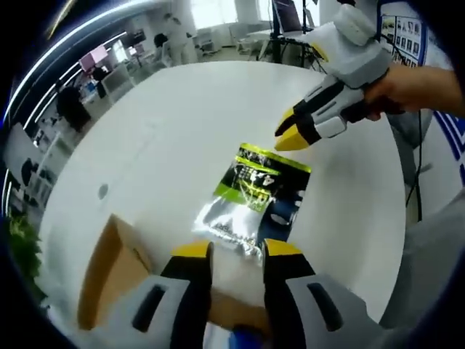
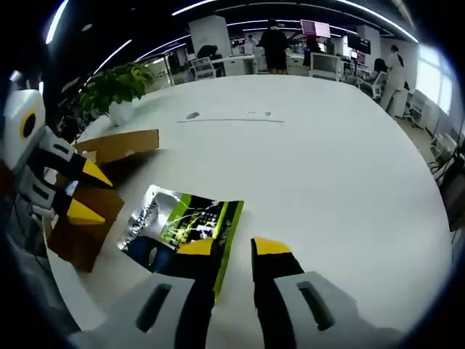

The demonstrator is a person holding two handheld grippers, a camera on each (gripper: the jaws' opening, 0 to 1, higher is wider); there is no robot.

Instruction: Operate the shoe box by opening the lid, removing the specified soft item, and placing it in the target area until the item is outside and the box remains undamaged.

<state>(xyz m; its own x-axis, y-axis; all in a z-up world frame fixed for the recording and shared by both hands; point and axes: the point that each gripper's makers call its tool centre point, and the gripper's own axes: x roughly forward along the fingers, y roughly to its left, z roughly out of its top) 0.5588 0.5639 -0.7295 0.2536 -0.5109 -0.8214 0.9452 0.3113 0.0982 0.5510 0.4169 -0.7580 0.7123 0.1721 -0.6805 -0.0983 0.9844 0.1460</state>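
The soft item, a shiny green-and-black packet (image 1: 258, 196), lies flat on the white table (image 1: 167, 131), outside the cardboard box (image 1: 116, 273), so I judge the removal done and the packet resting in its target spot. In the left gripper view it sits at centre frame, just above my left claw (image 1: 236, 251), whose yellow tips stand parted with the packet's near edge at or just past them; I cannot tell whether they touch it. The box shows at the lower left of that frame, brown flap up, close beside the packet. My right claw (image 1: 290, 134) comes in from the upper right, held by a hand (image 1: 407, 87), its tips nearly together on nothing, hovering just above the packet's far edge. In the right gripper view the packet (image 2: 185, 225) lies left of centre, the right claw (image 2: 232, 247) open with its left tip over the packet's corner, gripping nothing. The box (image 2: 109, 174) sits at the left, beside the left claw (image 2: 87, 193). A potted plant (image 2: 120, 87) stands at the upper left.
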